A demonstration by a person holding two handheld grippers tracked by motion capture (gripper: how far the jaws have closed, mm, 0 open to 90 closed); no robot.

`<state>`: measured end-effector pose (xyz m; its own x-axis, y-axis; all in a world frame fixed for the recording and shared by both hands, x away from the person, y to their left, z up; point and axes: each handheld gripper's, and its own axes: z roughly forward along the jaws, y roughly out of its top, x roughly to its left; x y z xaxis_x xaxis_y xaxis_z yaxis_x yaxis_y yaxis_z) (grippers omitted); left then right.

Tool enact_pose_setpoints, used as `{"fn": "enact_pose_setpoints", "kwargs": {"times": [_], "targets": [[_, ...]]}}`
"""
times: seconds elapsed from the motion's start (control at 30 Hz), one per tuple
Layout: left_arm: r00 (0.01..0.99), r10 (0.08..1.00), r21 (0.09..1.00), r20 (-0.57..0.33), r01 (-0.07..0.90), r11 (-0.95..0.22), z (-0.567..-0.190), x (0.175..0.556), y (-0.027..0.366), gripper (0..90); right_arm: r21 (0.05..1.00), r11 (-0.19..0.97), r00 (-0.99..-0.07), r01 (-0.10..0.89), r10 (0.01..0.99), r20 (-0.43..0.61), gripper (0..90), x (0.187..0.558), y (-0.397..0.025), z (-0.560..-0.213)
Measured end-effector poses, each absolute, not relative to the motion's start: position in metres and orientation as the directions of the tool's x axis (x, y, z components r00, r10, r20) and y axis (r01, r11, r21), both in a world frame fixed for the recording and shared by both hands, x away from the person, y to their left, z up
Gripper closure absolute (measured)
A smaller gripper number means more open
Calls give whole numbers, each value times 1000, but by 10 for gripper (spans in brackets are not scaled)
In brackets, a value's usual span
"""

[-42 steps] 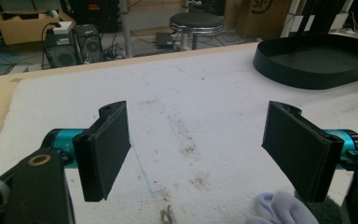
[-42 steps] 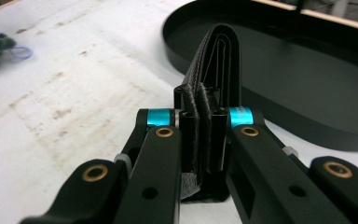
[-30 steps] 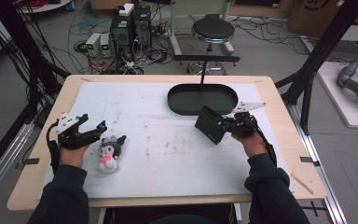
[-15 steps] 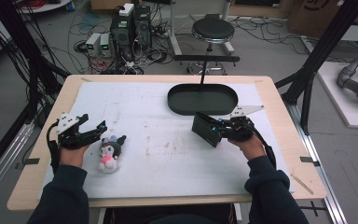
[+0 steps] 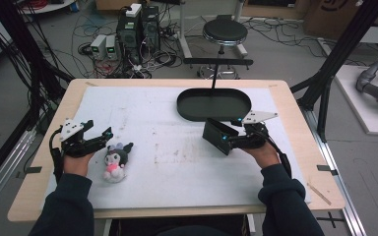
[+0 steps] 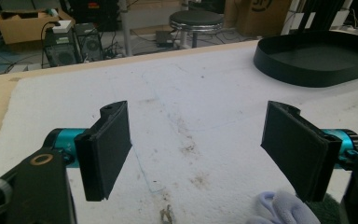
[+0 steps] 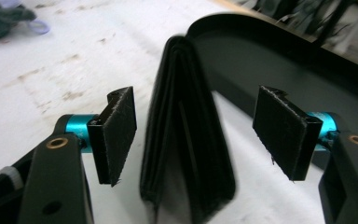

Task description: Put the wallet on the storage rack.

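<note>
A black folded wallet point(image 5: 216, 136) stands on edge on the white mat, just in front of the black oval tray point(image 5: 214, 115). My right gripper point(image 5: 230, 140) is around the wallet point(image 7: 186, 130), open, with a gap between each pad and the leather. A small plush toy point(image 5: 114, 160) with a dark head and a pink body lies at the left of the mat. My left gripper point(image 5: 98, 133) is open just behind and left of the toy. In the left gripper view the toy's pale tip point(image 6: 279, 207) peeks in below my left gripper point(image 6: 198, 135).
The tray point(image 6: 307, 74) has nothing in it and its wall point(image 7: 279, 46) rises right behind the wallet. The stained white mat point(image 5: 177, 162) covers most of the wooden table point(image 5: 295, 113). Beyond the far edge are a stool point(image 5: 225, 32), computers and cables.
My right hand has carried the wallet left and down, away from the tray's right end, and the jaws now stand apart from it. The left gripper and the toy have not moved.
</note>
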<state>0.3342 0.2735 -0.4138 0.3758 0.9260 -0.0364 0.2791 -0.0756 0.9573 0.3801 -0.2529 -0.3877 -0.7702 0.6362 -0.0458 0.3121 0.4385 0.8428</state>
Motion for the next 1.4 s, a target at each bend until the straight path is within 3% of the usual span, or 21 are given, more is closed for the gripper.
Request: {"fn": "enact_pose_setpoints", "kwargs": {"times": [0.2, 0.23, 0.27, 0.3, 0.43, 0.53, 0.8, 1.1, 1.4], "targets": [[382, 924, 957, -30, 279, -84, -413, 334, 272, 236, 799, 471, -773, 375, 634, -11, 333, 391, -241, -404], [384, 923, 957, -32, 278, -82, -413, 333, 272, 235, 786, 481, -777, 388, 629, -1, 423, 392, -239, -406], [384, 923, 957, -32, 278, -82, -413, 333, 272, 235, 786, 481, -777, 388, 629, -1, 423, 392, -239, -406], [384, 923, 958, -30, 276, -83, -413, 333, 272, 235, 774, 498, -789, 392, 615, 4, 564, 392, -237, -407], [385, 923, 957, -30, 278, -85, -414, 334, 272, 235, 780, 483, -777, 397, 629, 6, 761, 391, -239, -402], [385, 922, 957, -31, 278, -84, -414, 334, 272, 235, 778, 460, -752, 428, 659, 24, 773, 392, -243, -399], [386, 922, 957, -31, 277, -83, -414, 334, 272, 235, 833, 381, -717, 402, 696, 28, 776, 398, -251, -384], [387, 922, 957, -34, 277, -81, -414, 334, 272, 235, 866, 338, -637, 367, 770, -30, 775, 440, -246, -350], [388, 921, 957, -31, 278, -85, -415, 335, 271, 235, 856, 294, -541, 426, 841, -20, 775, 482, -245, -357]]}}
